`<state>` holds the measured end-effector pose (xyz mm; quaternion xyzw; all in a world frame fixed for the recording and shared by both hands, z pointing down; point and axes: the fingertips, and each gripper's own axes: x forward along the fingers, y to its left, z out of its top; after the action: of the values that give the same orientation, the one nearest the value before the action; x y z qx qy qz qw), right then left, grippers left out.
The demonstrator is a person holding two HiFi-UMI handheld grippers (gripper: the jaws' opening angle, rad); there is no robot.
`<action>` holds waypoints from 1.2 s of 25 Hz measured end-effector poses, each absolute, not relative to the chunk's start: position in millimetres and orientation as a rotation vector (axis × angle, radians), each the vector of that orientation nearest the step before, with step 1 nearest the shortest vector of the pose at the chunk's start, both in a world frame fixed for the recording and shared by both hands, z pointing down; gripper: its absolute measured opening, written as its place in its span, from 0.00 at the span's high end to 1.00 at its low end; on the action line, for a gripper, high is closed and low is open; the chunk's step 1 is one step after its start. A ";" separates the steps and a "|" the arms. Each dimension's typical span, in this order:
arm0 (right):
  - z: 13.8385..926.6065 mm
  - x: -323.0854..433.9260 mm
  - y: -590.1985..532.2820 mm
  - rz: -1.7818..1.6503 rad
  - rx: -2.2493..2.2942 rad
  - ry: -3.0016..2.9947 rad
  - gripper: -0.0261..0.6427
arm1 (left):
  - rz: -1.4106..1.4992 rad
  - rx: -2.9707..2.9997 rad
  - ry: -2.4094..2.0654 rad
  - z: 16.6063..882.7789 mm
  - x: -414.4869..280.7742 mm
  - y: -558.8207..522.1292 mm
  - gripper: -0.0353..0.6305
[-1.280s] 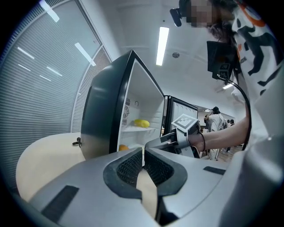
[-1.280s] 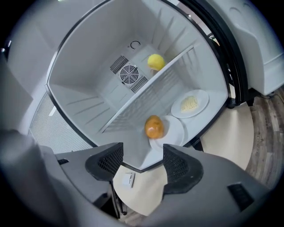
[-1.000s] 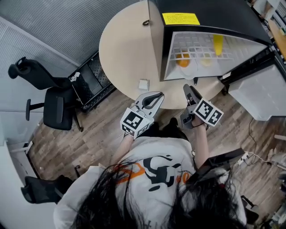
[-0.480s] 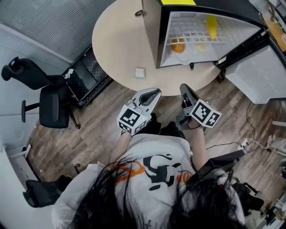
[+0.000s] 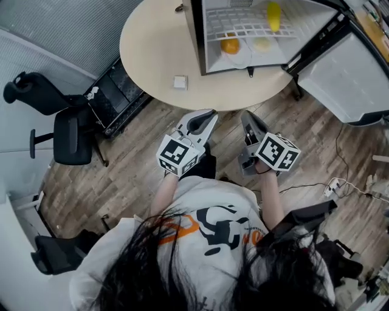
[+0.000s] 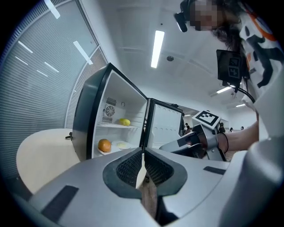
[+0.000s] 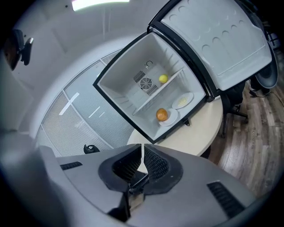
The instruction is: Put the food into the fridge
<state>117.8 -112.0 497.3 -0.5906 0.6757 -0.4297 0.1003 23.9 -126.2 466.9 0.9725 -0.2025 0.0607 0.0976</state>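
A small fridge [image 5: 196,36] stands open on the round table [image 5: 152,54]. Inside, an orange [image 5: 230,45] sits on a plate, a pale food [image 5: 261,44] lies on a second plate beside it, and a yellow fruit [image 5: 273,15] rests on the upper shelf. The same orange [image 7: 162,115] and yellow fruit [image 7: 163,79] show in the right gripper view. My left gripper [image 5: 206,114] is shut and empty, held over the floor short of the table's edge. My right gripper [image 5: 246,115], beside it, has its jaws closing until the tips touch, with nothing between them.
The fridge door [image 5: 340,67] swings wide to the right. A small white square [image 5: 180,82] lies near the table's front edge. A black office chair [image 5: 67,130] and a black rack [image 5: 112,100] stand to the left. A power strip [image 5: 333,188] lies on the wood floor at right.
The table and fridge have slid toward the top of the head view. Both grippers now sit farther back from the table edge, over the floor.
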 end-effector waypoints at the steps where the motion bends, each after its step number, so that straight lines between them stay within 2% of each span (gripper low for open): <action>1: 498.1 118.6 -101.9 -1.276 -1.736 2.008 0.92 | 0.176 2.877 -0.603 465.7 27.0 -117.0 0.93; 15: 501.5 129.5 15.8 -1.295 -1.631 2.097 0.92 | 0.270 2.886 -0.655 467.2 51.5 7.5 0.93; 30: 499.8 91.8 48.8 -1.284 -1.650 2.081 0.92 | 0.269 2.927 -0.571 462.7 29.1 36.0 0.93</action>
<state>91.8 48.8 499.8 -0.5568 0.7022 -0.4333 0.0955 29.1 36.0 462.7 0.9748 -0.1903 0.0895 0.0738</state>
